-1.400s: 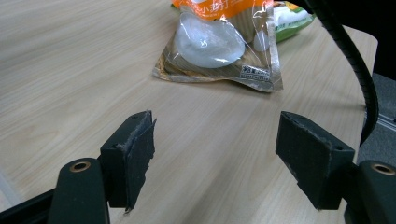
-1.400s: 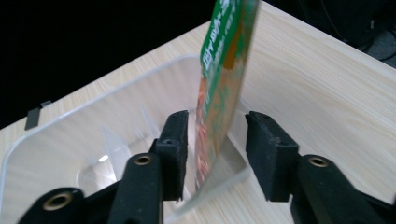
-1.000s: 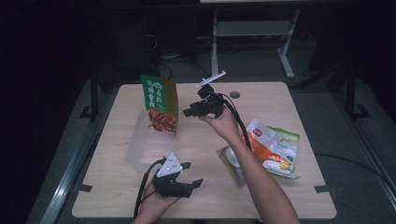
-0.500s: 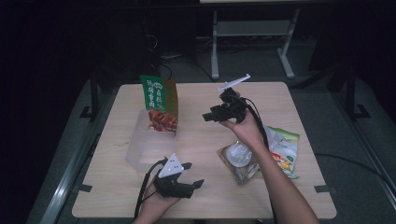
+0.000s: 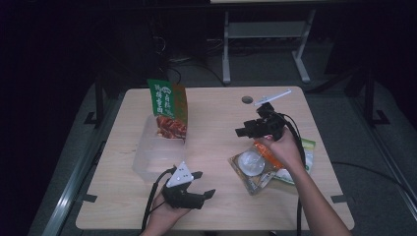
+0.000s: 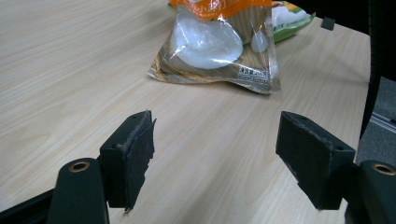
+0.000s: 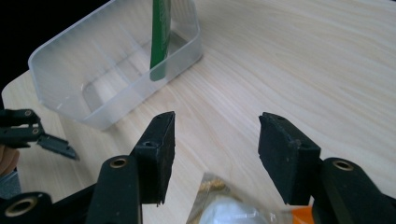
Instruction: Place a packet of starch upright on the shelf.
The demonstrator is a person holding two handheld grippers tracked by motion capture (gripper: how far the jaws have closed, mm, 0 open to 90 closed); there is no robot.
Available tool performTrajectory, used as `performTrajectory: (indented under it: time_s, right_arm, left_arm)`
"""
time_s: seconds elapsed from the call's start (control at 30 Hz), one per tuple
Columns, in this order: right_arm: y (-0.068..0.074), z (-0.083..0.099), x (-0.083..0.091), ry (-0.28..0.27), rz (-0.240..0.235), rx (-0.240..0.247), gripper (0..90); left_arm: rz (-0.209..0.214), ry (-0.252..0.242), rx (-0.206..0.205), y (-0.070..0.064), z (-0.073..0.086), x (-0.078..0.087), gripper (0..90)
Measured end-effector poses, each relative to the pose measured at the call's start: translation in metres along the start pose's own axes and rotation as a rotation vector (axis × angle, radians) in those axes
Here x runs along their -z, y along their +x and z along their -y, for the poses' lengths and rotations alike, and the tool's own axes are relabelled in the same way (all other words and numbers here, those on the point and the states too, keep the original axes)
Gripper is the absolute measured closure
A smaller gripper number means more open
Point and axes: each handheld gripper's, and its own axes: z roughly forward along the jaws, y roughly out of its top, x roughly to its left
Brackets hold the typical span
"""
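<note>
Dark surroundings close in on a pale wooden tabletop [image 5: 216, 147]. At its left, a clear plastic bin [image 5: 152, 155] holds a green snack bag [image 5: 168, 108] standing upright against its far wall, likely packed there. Near the front edge the left gripper [image 5: 202, 184] rests low, jaws wide apart and empty, apparently waiting. Further right, the right gripper [image 5: 241, 132] hovers, jaws likewise spread with nothing between them, just above the clear-windowed packet [image 5: 253, 167] lying flat, probably the next item to pick.
</note>
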Motion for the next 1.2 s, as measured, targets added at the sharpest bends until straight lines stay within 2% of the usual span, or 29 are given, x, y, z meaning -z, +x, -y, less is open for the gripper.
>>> performTrajectory:
  time_s: [0.37, 0.6, 1.07, 1.2]
  right_arm:
    - [-0.006, 0.034, 0.02, 0.015, 0.017, -0.037, 43.3]
    - [-0.009, 0.064, 0.033, 0.017, 0.025, -0.069, 43.0]
    - [-0.012, 0.108, 0.053, 0.028, 0.047, -0.119, 42.8]
    - [-0.015, 0.126, 0.06, 0.03, 0.055, -0.14, 43.6]
  left_arm:
    - [0.005, 0.009, -0.002, -0.003, 0.0, -0.003, 26.6]
    - [0.009, 0.01, -0.002, -0.005, 0.0, -0.005, 26.4]
    - [0.011, 0.014, -0.009, -0.008, 0.001, -0.008, 26.4]
    - [0.012, 0.015, -0.008, -0.009, 0.001, -0.009, 26.4]
